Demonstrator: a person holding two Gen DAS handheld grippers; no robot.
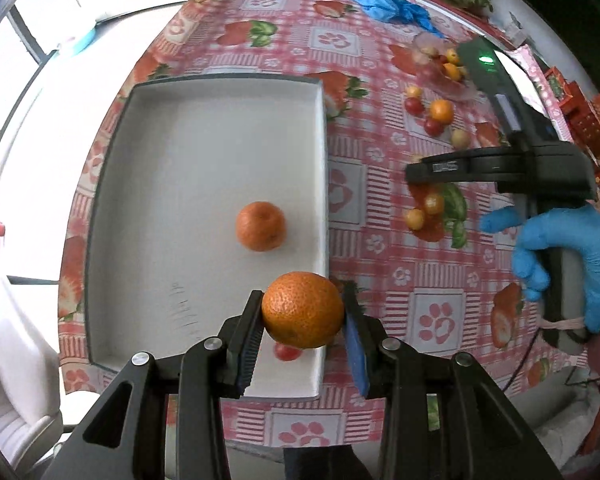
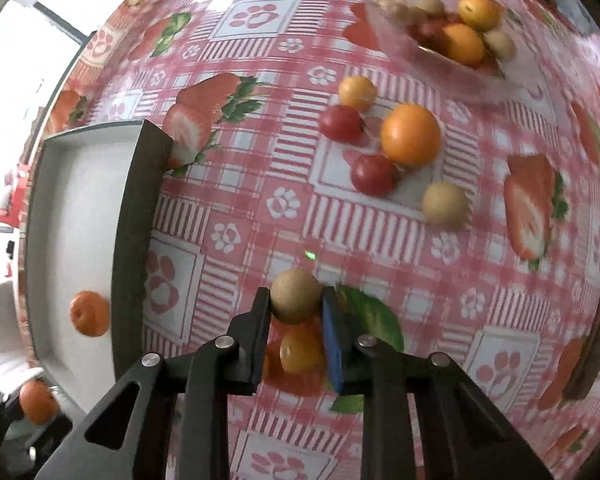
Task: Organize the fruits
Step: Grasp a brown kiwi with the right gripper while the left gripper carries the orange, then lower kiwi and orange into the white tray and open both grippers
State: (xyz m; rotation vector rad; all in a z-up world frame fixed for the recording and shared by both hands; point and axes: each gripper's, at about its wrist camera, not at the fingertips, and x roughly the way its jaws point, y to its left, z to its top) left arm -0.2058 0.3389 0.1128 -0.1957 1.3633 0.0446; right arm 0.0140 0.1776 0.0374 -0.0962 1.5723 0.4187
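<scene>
Two fruits in hand: left tool clamped on a mandarin, hanging over the near right corner of the white tray; one mandarin already lies mid-tray. Right tool pinched shut on a small tan longan-like fruit, above the counter. The tray lies to the right tool's left, well apart. Left tool is nearer, so its drop looks next.

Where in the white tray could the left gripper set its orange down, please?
The white tray is bare beyond the resting orange, toward its far and left walls. The near right corner is crowded: a red tomato lies under the held orange.
</scene>
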